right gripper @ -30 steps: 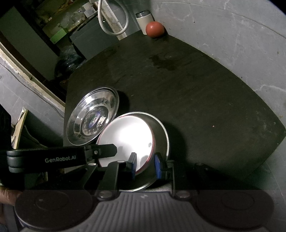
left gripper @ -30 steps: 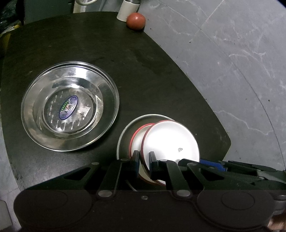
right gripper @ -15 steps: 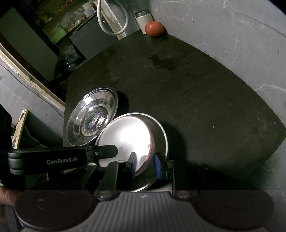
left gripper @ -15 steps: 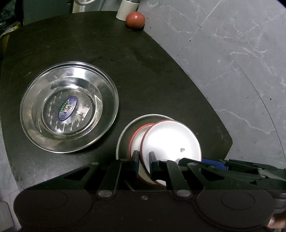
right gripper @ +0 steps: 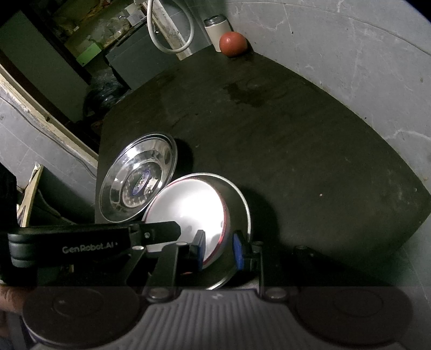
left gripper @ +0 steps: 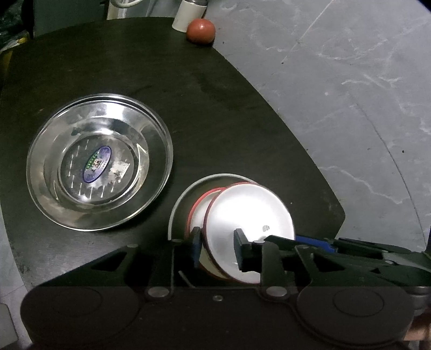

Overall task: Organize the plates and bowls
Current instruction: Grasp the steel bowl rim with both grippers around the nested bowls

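Since the earlier frame, left tongs [left gripper: 216,249] are opening, red-rimmed white bowl [left gripper: 249,223] between them; right tongs [right gripper: 219,249] pinch that bowl's rim inside the steel bowl [right gripper: 242,204] at lower centre, beside the steel plate [left gripper: 99,167]; desk [left gripper: 215,107] above lies open.

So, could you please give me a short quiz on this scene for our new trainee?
1. True or false: the steel plate lies inside the grey bowl.
2. The red ball sits: A) in the plate; B) at the table's far edge by a white cup; C) in the bowl.
3. Which dish bears a blue sticker?
Key: 1 false, it lies beside the grey bowl; 2 B; 3 the steel plate.
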The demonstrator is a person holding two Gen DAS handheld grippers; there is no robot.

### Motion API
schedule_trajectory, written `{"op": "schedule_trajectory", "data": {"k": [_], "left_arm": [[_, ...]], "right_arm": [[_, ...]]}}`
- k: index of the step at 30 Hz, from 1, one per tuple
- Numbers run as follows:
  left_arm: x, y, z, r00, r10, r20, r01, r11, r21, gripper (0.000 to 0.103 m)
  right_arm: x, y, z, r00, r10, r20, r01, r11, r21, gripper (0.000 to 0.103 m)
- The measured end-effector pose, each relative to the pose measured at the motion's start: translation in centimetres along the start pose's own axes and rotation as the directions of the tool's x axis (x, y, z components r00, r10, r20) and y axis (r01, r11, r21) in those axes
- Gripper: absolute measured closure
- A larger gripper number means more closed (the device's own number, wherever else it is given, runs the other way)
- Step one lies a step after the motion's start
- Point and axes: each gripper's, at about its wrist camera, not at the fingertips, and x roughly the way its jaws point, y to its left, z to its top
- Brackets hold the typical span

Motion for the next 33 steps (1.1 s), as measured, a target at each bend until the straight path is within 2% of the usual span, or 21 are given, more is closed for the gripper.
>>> {"op": "schedule_trajectory", "data": {"k": [22,33], "left_arm": [[-0.34,-0.23,0.04,1.0,0.01,0.009,-0.01,1.0,0.016,0.07],[-0.79,-0.26,0.21,1.0,0.013,0.022,-0.013,1.0,0.023,0.066]], "right_arm": [[0.09,-0.14,0.27,1.0,0.006,-0.002,-0.006,1.0,-0.001,0.076],[0.09,-0.16,0.29,1.0,0.012,0.0,-0.012,1.0,-0.002,0.073]]}}
